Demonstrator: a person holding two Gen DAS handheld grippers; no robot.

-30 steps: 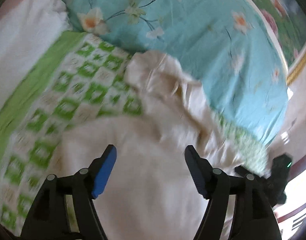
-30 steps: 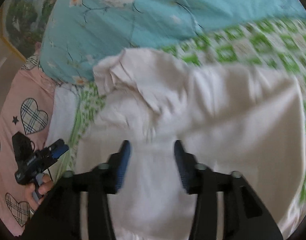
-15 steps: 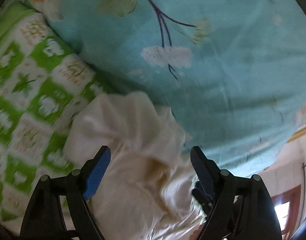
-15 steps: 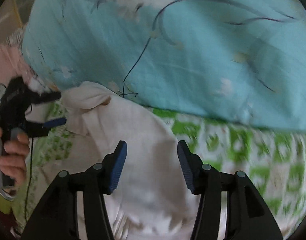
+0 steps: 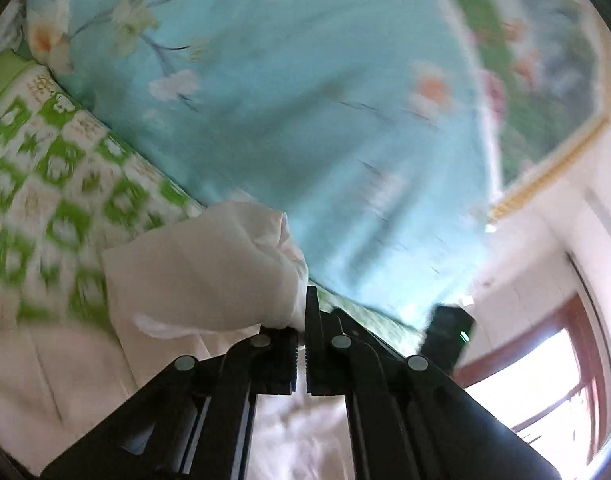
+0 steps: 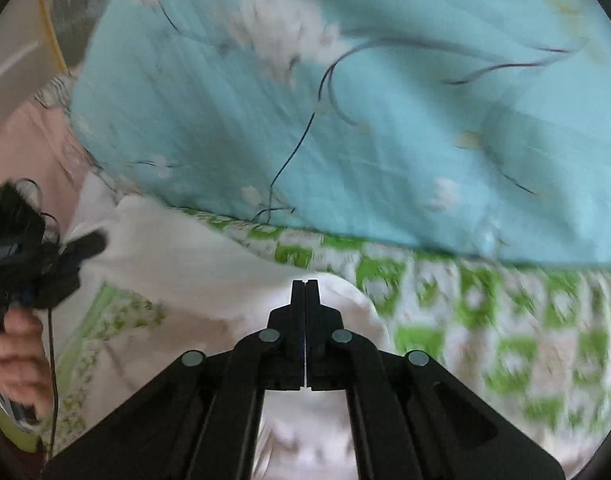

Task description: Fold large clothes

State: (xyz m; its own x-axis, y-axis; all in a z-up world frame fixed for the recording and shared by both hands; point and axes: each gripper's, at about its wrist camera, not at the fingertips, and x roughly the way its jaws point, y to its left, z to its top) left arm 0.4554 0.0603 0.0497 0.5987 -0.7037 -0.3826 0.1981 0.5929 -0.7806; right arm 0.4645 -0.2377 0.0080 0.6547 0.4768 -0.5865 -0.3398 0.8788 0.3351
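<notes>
We have the left gripper [image 5: 301, 312] clamped shut on a bunched edge of the white garment [image 5: 201, 268], which lies on the green checked sheet [image 5: 45, 168] just below the blue floral quilt [image 5: 305, 120]. The right gripper [image 6: 305, 292] is closed too, its tips against the same cloth, though we can't tell if any is pinched. Folding looks barely started to us: the garment is rumpled, no neat fold shows, so nearly everything is left.
</notes>
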